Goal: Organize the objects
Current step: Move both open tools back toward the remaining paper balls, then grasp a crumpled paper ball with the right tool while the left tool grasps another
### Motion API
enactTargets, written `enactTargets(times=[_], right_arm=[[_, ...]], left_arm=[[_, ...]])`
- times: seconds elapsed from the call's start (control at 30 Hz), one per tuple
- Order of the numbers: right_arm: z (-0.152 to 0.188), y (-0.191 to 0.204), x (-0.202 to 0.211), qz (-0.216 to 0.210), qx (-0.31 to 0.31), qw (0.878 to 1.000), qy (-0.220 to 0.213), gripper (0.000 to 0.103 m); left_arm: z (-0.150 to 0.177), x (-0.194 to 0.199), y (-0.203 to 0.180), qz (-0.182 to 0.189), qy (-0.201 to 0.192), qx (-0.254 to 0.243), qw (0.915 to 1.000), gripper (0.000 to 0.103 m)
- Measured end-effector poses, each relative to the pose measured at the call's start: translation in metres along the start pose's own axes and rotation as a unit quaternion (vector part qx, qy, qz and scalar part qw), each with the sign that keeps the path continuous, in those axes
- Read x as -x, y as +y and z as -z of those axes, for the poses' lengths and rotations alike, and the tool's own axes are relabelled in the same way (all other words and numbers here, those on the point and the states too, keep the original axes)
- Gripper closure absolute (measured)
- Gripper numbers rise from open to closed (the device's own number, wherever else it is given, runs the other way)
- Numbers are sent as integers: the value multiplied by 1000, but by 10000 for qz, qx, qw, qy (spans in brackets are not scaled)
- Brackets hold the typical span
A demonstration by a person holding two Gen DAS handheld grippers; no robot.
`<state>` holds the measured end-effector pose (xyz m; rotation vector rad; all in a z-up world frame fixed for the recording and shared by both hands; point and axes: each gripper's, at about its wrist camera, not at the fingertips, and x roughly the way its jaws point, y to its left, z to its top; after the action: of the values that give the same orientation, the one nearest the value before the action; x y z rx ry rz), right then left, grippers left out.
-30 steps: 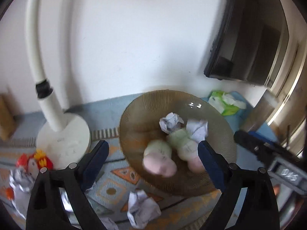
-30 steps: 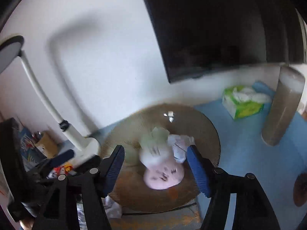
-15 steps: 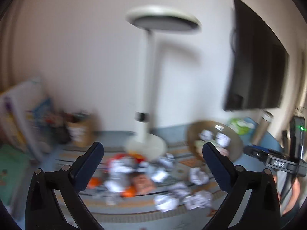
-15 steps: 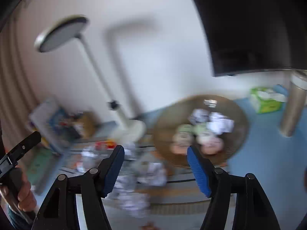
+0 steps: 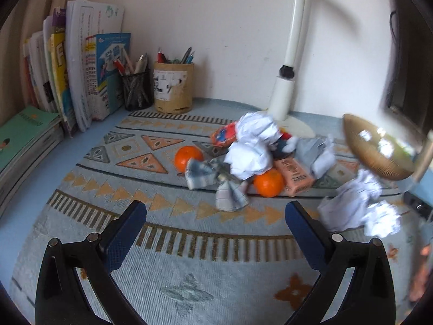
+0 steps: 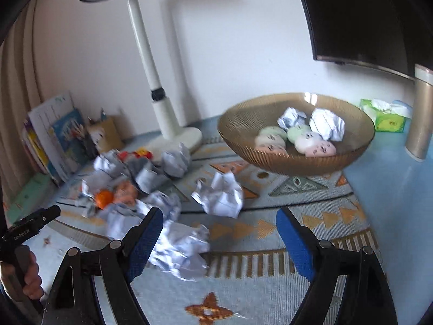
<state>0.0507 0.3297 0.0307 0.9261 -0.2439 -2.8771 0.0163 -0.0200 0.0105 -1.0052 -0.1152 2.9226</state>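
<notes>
Left gripper [image 5: 215, 215] hangs w/ jaws spread wide, nothing between, over patterned mat [image 5: 173, 243]; crumpled papers [image 5: 251, 146] and oranges [image 5: 268, 182] piled just ahead. Right gripper [image 6: 219, 226], jaws just widening and empty, has paper ball [image 6: 219, 195] just ahead, amber bowl [image 6: 295, 159] beyond, to the right.

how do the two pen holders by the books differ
The black mesh pen cup is dark, see-through wire and narrower; the tan pen pot is solid, wider, and carries a white label with dark marks. The mesh cup stands next to the books, the tan pot on its far side, nearer the lamp. Both stand upright by the wall, with pens in them.
</notes>
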Motion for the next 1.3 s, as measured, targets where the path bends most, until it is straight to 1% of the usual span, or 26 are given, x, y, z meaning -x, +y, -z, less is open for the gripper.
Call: enactTargets(times=[0.03,0.13,0.2,0.3,0.4,0.43,0.47,0.53,0.6,0.63,0.67,0.7,0.77,0.87,0.97,1.0,1.03,1.07,1.1,1.13,1.17,1.2,1.23,1.3], right_arm=[[0,-1,-4,65,-8,10000,73,19],[1,0,-4,121,52,9999,-23,16],[1,0,-7,104,75,9999,53,16],[1,0,-6,47,90,9999,53,16],[1,1,-6,-128,106,9998,106,16],[1,2,-6,-209,127,9996,140,16],[1,3,-7,-382,172,9989,213,16],[2,7,-9,-649,263,9969,370,16],[4,14,-7,-617,427,9967,322,16],[6,18,-8,-603,535,9962,328,16],[7,22,-9,-577,635,9956,376,16],[9,27,-11,-547,749,9947,442,16],[12,36,-15,-518,954,9925,565,16],[14,41,-20,-384,1108,9907,696,16],[16,47,-25,-339,1252,9885,775,16],[16,49,-29,-312,1297,9872,871,16],[17,50,-32,-318,1327,9859,964,16],[17,51,-35,-312,1342,9850,1035,17],[17,51,-37,-295,1338,9847,1075,26],[17,50,-39,-333,1313,9843,1130,34],[18,49,-41,-426,1279,9836,1199,37],[18,48,-43,-518,1247,9830,1247,47],[18,48,-42,-517,1246,9834,1210,58],[18,48,-39,-389,1233,9853,1114,58]], left_arm=[[2,0,2,67,38,17,10000,1],[5,2,7,79,-47,151,9998,1],[5,0,8,210,19,167,9996,1],[6,0,-1,360,148,-80,9992,1],[7,2,-21,584,260,-539,9965,1],[7,4,-31,778,303,-678,9942,1],[5,4,-38,950,362,-739,9921,1],[0,0,-58,1357,584,-947,9845,1],[-4,-7,-78,1495,695,-1187,9791,1],[-5,-13,-90,1591,789,-1365,9746,1],[-5,-18,-97,1623,859,-1457,9721,1],[-4,-24,-106,1576,931,-1550,9708,1],[-3,-32,-113,1589,971,-1663,9683,5],[-2,-42,-114,1742,1077,-1522,9669,5],[-4,-46,-116,1712,1074,-1517,9675,10],[-5,-46,-118,1749,1042,-1526,9671,11],[-6,-47,-120,1805,1065,-1548,9655,16],[-6,-48,-123,1864,1095,-1569,9637,21],[-6,-50,-126,1927,1147,-1587,9615,38],[-5,-54,-130,2011,1267,-1593,9582,50],[-5,-55,-131,1982,1267,-1588,9589,51],[-6,-52,-131,1976,1181,-1579,9603,54],[-7,-48,-129,2008,1121,-1519,9613,54],[-9,-36,-121,2016,1027,-1370,9644,54]])
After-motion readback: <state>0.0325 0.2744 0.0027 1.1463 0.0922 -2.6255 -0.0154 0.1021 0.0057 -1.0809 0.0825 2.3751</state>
